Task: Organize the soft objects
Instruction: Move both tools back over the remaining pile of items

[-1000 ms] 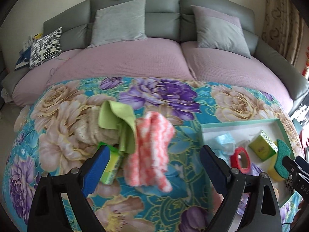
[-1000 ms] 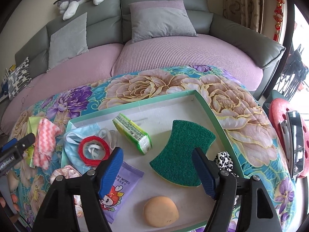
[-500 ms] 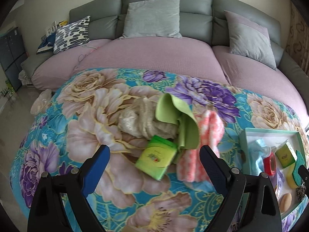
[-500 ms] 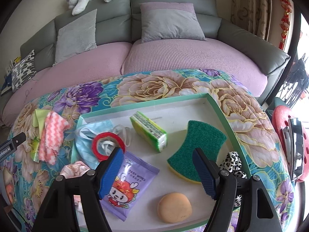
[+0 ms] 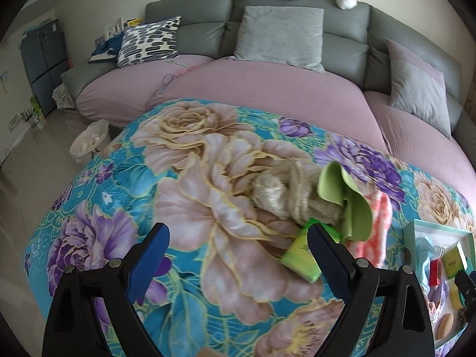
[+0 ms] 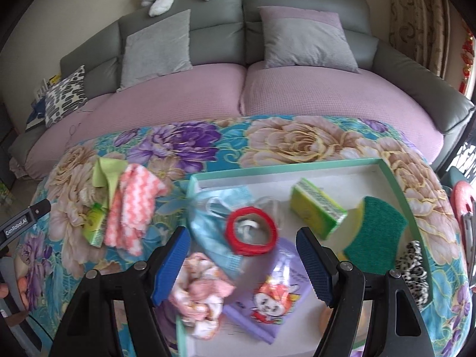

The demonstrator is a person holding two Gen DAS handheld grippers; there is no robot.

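On the floral blanket (image 5: 190, 196) lies a pile: a beige knit cloth (image 5: 285, 196), a light green cloth (image 5: 348, 196), a pink-and-white zigzag cloth (image 5: 374, 229) and a green tissue pack (image 5: 300, 255). My left gripper (image 5: 238, 253) is open and empty, left of the pile. The same pile shows in the right wrist view, with the zigzag cloth (image 6: 131, 208). My right gripper (image 6: 244, 264) is open and empty over the white tray (image 6: 395, 178), above a red tape ring (image 6: 253, 229), a blue face mask (image 6: 214, 217) and a pink patterned cloth (image 6: 199, 291).
The tray also holds a purple wipes pack (image 6: 267, 294), a yellow-green sponge pack (image 6: 318, 208), a green scouring sponge (image 6: 377, 238) and a leopard scrunchie (image 6: 413, 267). A grey sofa (image 5: 297, 44) with cushions stands behind. A small bin (image 5: 89, 142) stands on the floor at left.
My left gripper has swung left, so the cloth pile now sits at its right finger. My right gripper has moved left and nearer over the tray, from the sponge toward the tape ring.
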